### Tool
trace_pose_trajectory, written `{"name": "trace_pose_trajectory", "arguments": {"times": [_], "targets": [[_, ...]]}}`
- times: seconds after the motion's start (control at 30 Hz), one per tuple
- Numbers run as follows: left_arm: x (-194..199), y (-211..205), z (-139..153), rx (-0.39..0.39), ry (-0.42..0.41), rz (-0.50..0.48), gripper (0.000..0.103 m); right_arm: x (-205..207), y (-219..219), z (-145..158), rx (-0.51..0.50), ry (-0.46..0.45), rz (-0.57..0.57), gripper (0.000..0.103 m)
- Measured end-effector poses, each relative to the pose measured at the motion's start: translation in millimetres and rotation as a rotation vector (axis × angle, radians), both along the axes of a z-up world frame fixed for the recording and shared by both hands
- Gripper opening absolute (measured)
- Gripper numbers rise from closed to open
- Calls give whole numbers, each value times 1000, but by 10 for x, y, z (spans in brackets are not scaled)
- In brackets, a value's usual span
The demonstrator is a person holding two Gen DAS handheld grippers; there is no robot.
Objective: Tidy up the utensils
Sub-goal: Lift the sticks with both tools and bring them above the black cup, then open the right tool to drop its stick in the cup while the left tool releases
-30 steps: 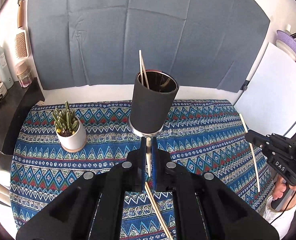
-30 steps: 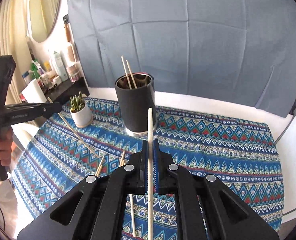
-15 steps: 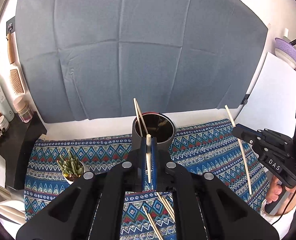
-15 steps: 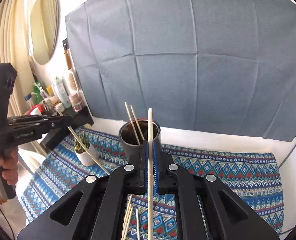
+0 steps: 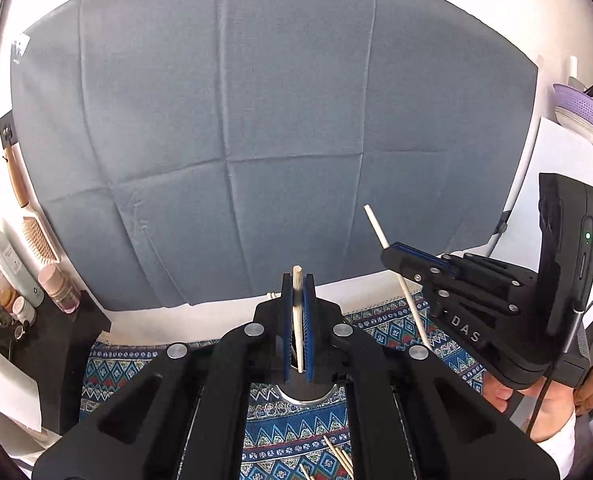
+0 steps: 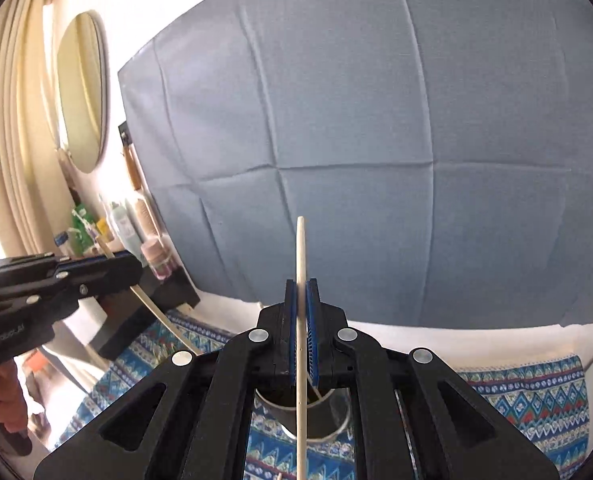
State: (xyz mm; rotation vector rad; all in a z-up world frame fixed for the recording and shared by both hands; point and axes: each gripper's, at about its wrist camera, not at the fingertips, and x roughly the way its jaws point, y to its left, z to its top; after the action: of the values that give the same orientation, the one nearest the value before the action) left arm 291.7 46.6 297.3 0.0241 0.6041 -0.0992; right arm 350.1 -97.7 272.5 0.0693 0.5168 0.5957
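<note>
My left gripper (image 5: 296, 280) is shut on a pale wooden chopstick (image 5: 297, 320) that stands nearly upright between its blue pads. My right gripper (image 6: 301, 284) is shut on another chopstick (image 6: 301, 264), which runs down past the black utensil cup (image 6: 328, 412) below the jaws. In the left wrist view only the cup's metal base (image 5: 302, 394) shows under the jaws, and the right gripper (image 5: 392, 250) with its chopstick (image 5: 396, 276) is at the right. In the right wrist view the left gripper (image 6: 132, 264) is at the left. Several loose chopsticks (image 5: 336, 456) lie on the cloth.
A blue patterned tablecloth (image 6: 528, 396) covers the table, with a grey backdrop (image 5: 256, 140) behind it. A dark shelf with bottles and jars (image 5: 24, 292) stands at the left. A white board (image 5: 536, 188) and a purple colander (image 5: 580, 108) are at the right.
Both grippers have tilted up and moved closer over the cup, each still holding its chopstick. The cup has dropped below the jaws, and the potted plant has left both views.
</note>
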Motion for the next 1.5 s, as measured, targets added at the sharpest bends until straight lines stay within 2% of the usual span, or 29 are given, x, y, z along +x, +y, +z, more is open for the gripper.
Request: {"name": "trace_pose_trajectory", "arguments": {"times": [0.13, 0.3, 0.43, 0.63, 0.77, 1.07, 1.37, 1.4, 1.5], "targets": [[149, -68, -13, 10, -1, -21, 5, 155, 35, 0, 113, -60, 0, 5], [379, -111, -225, 17, 30, -36, 5, 347, 53, -193, 247, -116, 22, 5], [513, -171, -463, 51, 48, -53, 5, 490, 63, -433, 295, -142, -8, 5], [646, -157, -724, 44, 77, -57, 5, 695, 59, -775, 377, -143, -31, 5], [729, -106, -878, 32, 108, -55, 5, 723, 128, -956, 333, -159, -57, 5], [790, -33, -1126, 15, 145, -50, 5, 602, 241, -1204, 220, -163, -21, 7], [717, 32, -1140, -4, 149, -42, 5, 540, 129, -1254, 188, -128, -62, 10], [695, 41, -1122, -7, 147, -42, 5, 543, 109, -1243, 179, -116, -78, 12], [622, 68, -1071, -16, 143, -39, 7, 516, 35, -1201, 167, -97, -105, 29]]}}
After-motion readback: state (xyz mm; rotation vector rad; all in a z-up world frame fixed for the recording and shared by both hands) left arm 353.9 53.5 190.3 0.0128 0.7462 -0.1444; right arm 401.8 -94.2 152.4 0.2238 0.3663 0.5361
